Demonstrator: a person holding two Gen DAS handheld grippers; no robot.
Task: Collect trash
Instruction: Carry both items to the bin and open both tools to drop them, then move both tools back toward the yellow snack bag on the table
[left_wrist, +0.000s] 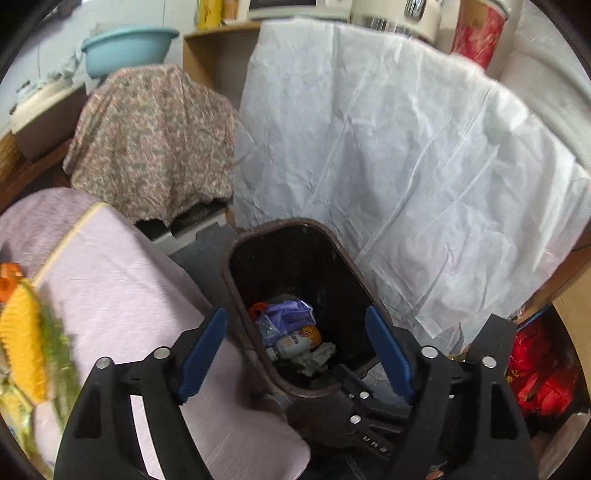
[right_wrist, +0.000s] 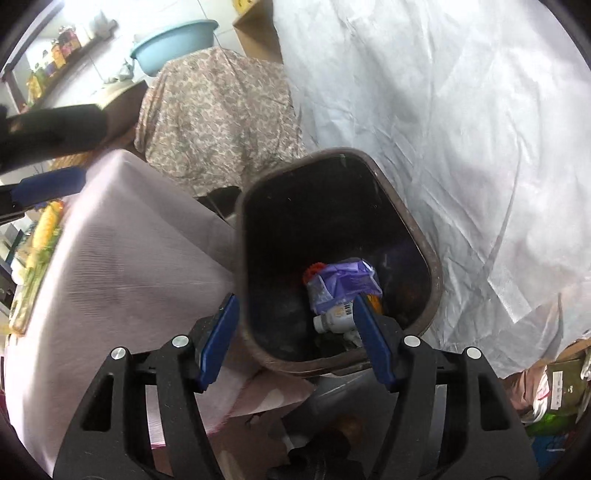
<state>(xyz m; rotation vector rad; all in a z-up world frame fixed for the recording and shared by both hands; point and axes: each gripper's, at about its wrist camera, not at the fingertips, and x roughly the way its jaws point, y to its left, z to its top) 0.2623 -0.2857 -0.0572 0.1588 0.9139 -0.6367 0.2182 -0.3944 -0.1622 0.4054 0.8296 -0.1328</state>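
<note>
A dark brown bin (left_wrist: 236, 280) stands on the floor beside the table, and it also shows in the right wrist view (right_wrist: 417, 229). Inside lie a purple wrapper (left_wrist: 284, 314), a small white and orange bottle (left_wrist: 299, 341) and crumpled paper (left_wrist: 317, 356); the wrapper (right_wrist: 343, 282) and bottle (right_wrist: 338, 317) also show from the right. My left gripper (left_wrist: 297, 350) is open and empty above the bin's near rim. My right gripper (right_wrist: 295, 338) is open and empty over the bin's near end. The left gripper's finger (right_wrist: 48, 186) shows at the right view's left edge.
A table with a pink cloth (left_wrist: 110, 295) sits left of the bin, with yellow and green items (left_wrist: 26, 339) on it. A floral-covered object (left_wrist: 155, 140) and a white sheet (left_wrist: 406, 166) stand behind. Red bags (left_wrist: 543, 373) lie at the right.
</note>
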